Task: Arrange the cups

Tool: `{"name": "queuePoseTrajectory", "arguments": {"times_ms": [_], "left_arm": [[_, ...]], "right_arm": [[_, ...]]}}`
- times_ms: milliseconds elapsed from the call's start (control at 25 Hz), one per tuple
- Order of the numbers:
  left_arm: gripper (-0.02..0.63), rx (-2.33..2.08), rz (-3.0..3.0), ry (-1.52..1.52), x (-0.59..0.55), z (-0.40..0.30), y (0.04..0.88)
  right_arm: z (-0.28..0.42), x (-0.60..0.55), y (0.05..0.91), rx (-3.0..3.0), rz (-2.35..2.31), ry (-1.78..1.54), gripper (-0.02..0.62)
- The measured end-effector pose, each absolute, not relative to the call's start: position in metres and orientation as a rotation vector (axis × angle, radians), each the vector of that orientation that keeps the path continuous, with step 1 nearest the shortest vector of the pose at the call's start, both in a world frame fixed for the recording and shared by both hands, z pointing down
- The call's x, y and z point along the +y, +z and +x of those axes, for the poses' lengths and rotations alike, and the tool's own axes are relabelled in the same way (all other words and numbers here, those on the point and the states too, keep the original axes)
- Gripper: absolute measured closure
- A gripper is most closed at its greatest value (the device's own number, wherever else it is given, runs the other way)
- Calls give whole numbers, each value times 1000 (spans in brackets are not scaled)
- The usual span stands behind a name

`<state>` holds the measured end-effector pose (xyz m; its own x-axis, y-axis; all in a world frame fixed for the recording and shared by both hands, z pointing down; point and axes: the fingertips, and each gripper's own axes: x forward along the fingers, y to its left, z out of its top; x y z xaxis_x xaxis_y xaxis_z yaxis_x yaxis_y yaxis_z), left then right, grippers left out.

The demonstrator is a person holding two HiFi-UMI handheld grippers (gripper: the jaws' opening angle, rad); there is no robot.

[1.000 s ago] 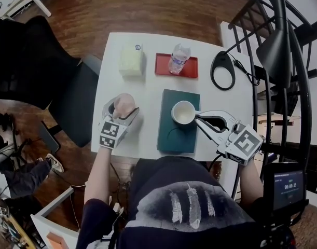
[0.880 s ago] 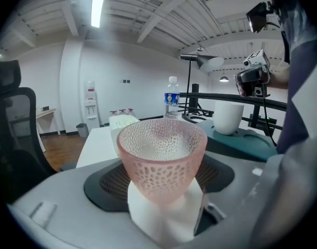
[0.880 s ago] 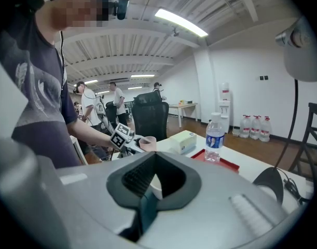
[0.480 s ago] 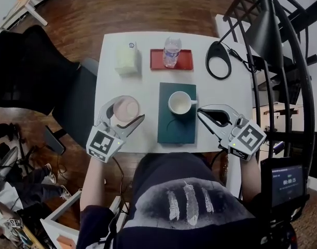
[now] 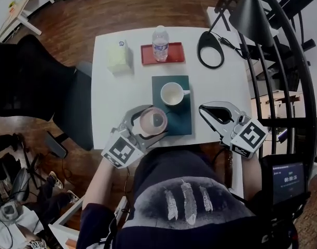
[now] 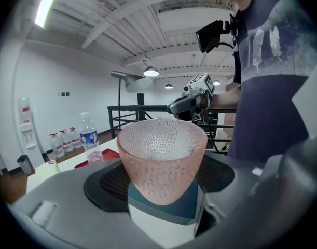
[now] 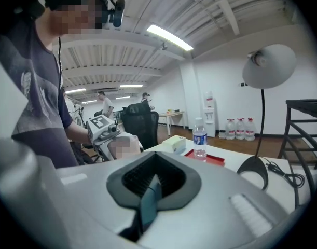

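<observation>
Grips pink dimpled cup [image 5: 153, 121] in left gripper [image 5: 154, 120], jaws spread wide on its wall, over near-left edge of green mat [image 5: 182, 122] (white cup [image 5: 172, 93] sits on it). Holds right gripper [image 5: 202, 109] pinched shut, empty.

The pink cup [image 6: 161, 160] looks translucent and dimpled; white mug [image 5: 171, 93] glossy, ceramic-like; teal mat [image 5: 182, 120] matt; table [image 5: 116, 93] smooth white; floor [image 5: 122, 4] polished wood
</observation>
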<state>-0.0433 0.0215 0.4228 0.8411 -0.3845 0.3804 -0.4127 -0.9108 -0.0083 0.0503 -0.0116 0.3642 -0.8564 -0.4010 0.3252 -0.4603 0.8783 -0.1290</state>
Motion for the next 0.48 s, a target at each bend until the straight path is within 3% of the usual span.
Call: {"name": "queuePoseTrajectory", "arguments": {"times_ms": [480], "left_arm": [[239,-451,2943,641,33,19,471]], "right_arm": [[81,-8,371,-2725,726,311,592]]}}
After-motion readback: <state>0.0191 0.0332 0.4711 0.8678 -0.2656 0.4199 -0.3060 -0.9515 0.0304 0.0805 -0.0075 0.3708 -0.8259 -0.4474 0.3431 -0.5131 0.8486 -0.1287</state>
